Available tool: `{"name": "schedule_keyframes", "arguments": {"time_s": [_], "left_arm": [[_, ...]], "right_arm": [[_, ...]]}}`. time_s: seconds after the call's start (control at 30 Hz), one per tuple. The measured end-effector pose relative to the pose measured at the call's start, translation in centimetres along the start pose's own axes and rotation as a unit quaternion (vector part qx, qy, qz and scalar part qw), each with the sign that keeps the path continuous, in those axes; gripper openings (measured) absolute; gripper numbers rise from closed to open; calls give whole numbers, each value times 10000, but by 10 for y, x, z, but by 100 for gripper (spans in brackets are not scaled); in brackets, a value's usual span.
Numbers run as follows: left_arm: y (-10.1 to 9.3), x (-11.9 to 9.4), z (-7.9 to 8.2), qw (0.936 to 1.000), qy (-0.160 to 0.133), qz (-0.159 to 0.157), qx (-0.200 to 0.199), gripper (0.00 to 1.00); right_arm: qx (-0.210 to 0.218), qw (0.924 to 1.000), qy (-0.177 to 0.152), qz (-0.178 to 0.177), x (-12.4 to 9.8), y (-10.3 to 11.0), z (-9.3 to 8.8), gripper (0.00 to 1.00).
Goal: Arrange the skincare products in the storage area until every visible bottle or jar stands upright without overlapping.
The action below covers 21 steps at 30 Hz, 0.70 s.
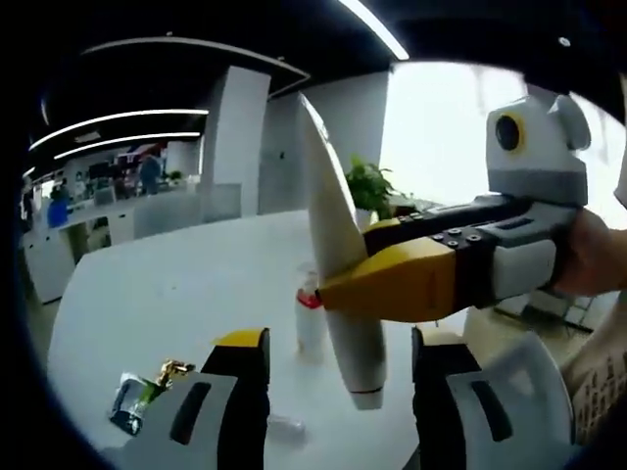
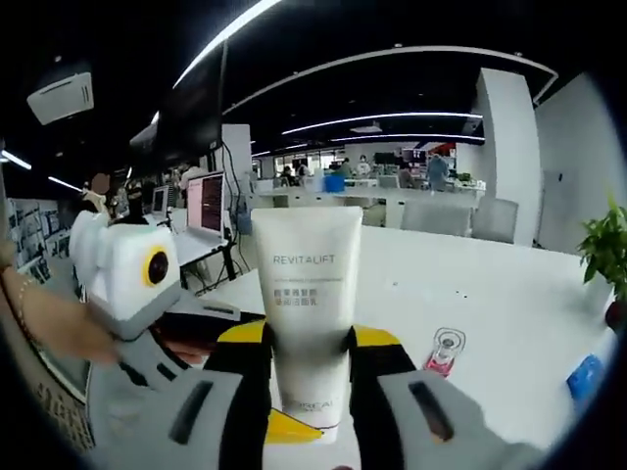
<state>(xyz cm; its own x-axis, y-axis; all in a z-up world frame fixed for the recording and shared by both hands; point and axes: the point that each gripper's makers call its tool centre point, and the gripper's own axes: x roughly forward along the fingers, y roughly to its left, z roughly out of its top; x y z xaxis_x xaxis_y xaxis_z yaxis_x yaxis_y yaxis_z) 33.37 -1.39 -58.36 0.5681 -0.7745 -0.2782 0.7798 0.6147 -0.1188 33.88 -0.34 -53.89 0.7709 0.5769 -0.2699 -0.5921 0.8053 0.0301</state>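
Tube (image 2: pixel 307 304) stands clamped between right hand-held gripper (image 2: pixel 309 377) jaws above table (image 2: pixel 509 323).

A big round white table (image 1: pixel 167 284) sits in an office room. A green leafy plant in a pot (image 1: pixel 369 188) stands at its far edge. Long bright strip lights (image 2: pixel 377 117) shine on the dark ceiling. White desks with computer screens (image 2: pixel 201 203) stand behind, and people sit far back. A flat blue thing (image 2: pixel 585 375) lies on the table.
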Motion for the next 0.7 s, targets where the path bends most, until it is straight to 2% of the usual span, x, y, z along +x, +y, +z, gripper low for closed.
{"name": "schedule_keyframes", "arguments": {"time_s": [0.23, 0.37, 0.43, 0.47, 0.5, 0.53, 0.7], "left_arm": [[-6, 3, 0, 9999, 49, -93, 77, 35], [-13, 2, 1, 9996, 92, -171, 226, 30], [-16, 2, 0, 9992, 105, -243, 301, 26], [-21, 1, -1, 9984, 141, -395, 367, 21], [-23, 1, -1, 9980, 160, -472, 392, 19], [-19, 0, -2, 9986, 158, -341, 361, 18], [-24, -3, -4, 9964, 298, -714, 343, 16]], "right_arm": [[47, 10000, -74, -20, -6, 3, 0, 30], [57, 10000, -75, 18, -9, 5, -3, 30], [62, 9999, -75, 61, -10, 7, -4, 30], [46, 9999, -86, 82, -10, 7, -4, 30], [15, 9999, -91, 138, -12, 9, -5, 30], [-23, 9999, -88, 146, -12, 10, -5, 31], [133, 9995, -141, 266, -19, 9, -9, 31]]}}
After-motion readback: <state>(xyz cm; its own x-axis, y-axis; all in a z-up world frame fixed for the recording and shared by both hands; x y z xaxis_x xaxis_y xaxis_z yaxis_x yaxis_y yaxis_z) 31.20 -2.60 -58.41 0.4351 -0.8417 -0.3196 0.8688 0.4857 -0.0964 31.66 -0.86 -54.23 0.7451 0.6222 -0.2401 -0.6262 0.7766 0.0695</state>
